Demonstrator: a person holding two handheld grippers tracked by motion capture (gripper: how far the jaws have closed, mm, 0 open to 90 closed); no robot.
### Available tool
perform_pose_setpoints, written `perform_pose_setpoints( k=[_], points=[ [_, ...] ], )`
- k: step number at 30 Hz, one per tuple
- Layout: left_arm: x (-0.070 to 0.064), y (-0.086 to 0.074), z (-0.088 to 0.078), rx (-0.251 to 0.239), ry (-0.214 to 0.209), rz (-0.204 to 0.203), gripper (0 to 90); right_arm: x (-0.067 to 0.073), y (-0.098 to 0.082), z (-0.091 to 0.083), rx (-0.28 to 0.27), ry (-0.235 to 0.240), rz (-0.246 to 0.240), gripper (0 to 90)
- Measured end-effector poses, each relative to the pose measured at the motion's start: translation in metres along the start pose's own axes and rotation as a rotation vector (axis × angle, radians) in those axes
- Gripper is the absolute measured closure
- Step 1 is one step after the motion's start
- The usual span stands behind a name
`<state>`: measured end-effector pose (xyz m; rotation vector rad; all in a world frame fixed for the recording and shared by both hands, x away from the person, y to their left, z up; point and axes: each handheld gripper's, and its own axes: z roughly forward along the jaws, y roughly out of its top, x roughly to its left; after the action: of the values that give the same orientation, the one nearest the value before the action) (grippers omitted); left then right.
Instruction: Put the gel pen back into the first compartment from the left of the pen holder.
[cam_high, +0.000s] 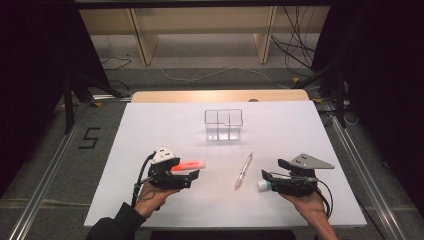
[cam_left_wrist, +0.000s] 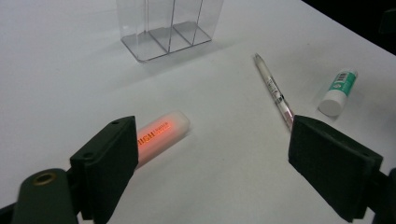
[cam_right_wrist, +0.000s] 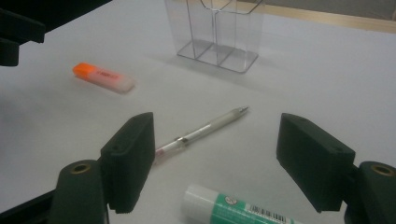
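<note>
Gaping wide, both hand-held grippers (cam_high: 195, 174) (cam_high: 265, 179) — orange "HIGH" highlighter (cam_left_wrist: 161, 136), barcoded glue stick (cam_right_wrist: 233, 211) untouched

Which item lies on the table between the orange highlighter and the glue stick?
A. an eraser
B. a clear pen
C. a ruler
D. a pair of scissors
B: in the high view the clear pen lies on the white table between the orange highlighter by the left gripper and the glue stick by the right gripper.
</note>
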<state>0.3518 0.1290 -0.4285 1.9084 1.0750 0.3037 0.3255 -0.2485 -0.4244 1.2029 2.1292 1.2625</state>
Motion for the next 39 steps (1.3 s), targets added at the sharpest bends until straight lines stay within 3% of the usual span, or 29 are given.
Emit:
perform_pose_setpoints(
  k=[8, 12, 17, 23, 28, 39],
  points=[
    [-0.01, 0.017, 0.017, 0.09, -0.005, 0.007, 15.4, 0.0, -0.006, -0.004, 0.004, -0.015, -0.011, 28.9],
    [-0.019, 0.026, 0.027, 0.134, -0.014, 0.057, 15.8, 0.002, -0.008, -0.006, 0.003, -0.023, -0.023, 28.8],
    [-0.031, 0.034, 0.041, 0.165, -0.028, 0.069, 16.2, 0.002, -0.01, -0.01, 0.004, -0.039, -0.021, 28.9],
    [-0.044, 0.043, 0.066, 0.238, -0.047, 0.09, 17.1, 0.002, -0.012, -0.012, 0.003, -0.044, -0.022, 28.9],
    [-0.052, 0.052, 0.083, 0.263, -0.047, 0.105, 17.6, 0.0, -0.013, -0.013, 0.005, -0.048, -0.018, 28.9],
    [-0.066, 0.057, 0.105, 0.294, -0.053, 0.14, 18.3, 0.003, -0.015, -0.012, 0.016, -0.047, -0.031, 28.9]
  ],
)
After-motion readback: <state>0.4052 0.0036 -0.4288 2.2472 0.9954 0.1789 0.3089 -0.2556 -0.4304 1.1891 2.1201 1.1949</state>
